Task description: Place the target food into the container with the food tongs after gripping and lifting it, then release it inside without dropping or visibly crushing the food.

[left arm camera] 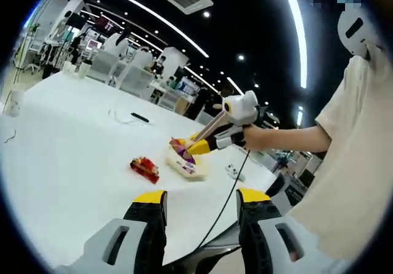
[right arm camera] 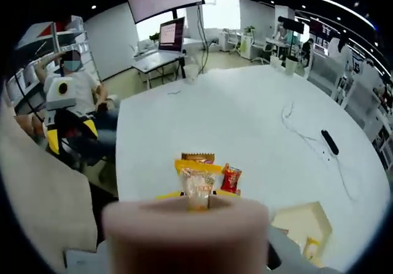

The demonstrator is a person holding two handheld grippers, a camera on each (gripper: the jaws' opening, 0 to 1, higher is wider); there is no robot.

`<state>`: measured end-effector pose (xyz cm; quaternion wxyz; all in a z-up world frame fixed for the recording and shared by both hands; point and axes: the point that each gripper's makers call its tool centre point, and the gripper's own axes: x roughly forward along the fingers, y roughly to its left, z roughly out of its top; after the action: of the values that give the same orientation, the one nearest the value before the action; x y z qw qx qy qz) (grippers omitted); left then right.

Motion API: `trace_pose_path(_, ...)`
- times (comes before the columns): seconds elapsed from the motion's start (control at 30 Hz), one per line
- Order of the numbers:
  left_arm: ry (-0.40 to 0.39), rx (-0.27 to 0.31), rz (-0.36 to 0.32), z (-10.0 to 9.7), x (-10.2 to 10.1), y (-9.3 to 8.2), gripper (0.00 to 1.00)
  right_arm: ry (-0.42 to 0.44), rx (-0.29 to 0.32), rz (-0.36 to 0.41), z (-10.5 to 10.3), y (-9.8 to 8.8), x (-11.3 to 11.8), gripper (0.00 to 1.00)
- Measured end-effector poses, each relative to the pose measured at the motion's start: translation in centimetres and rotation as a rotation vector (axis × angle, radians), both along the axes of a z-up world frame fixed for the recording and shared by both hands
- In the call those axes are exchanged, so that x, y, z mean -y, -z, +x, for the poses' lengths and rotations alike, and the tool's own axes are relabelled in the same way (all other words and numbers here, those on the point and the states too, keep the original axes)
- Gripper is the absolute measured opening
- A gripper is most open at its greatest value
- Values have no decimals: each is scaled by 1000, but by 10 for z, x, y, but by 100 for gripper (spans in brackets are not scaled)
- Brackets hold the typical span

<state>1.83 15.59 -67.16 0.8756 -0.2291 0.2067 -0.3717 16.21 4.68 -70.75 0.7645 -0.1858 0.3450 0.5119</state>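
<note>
Left gripper view, left gripper [left arm camera: 201,200] released above white bench [left arm camera: 67,145], right gripper [left arm camera: 202,144] over cream container [left arm camera: 184,163], red snack packet [left arm camera: 145,168] beside it, right gripper view, tongs [right arm camera: 198,163] grasping wrapped snack [right arm camera: 199,185], right gripper's own state cannot be told

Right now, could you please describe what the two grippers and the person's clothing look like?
The left gripper has black jaws with yellow tips on grey bodies. The right gripper, seen in the left gripper view, has a white housing with a yellow-ringed lens, yellow tips and a black cable trailing down. The person wears a cream short-sleeved shirt.
</note>
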Motion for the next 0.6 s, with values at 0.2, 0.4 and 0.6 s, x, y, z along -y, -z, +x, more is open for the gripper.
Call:
trace_pose_path(0.2, 22, -3, 8, 2, 4, 0, 45, 40, 18, 13, 14, -8, 14, 16)
trace_pose_path(0.4, 36, 9, 6, 8, 7, -5, 45, 74, 32, 15, 28, -15, 29, 16)
trace_pose_path(0.6, 34, 16, 14, 15, 10, -5, 47, 76, 42, 7, 33, -17, 37, 16)
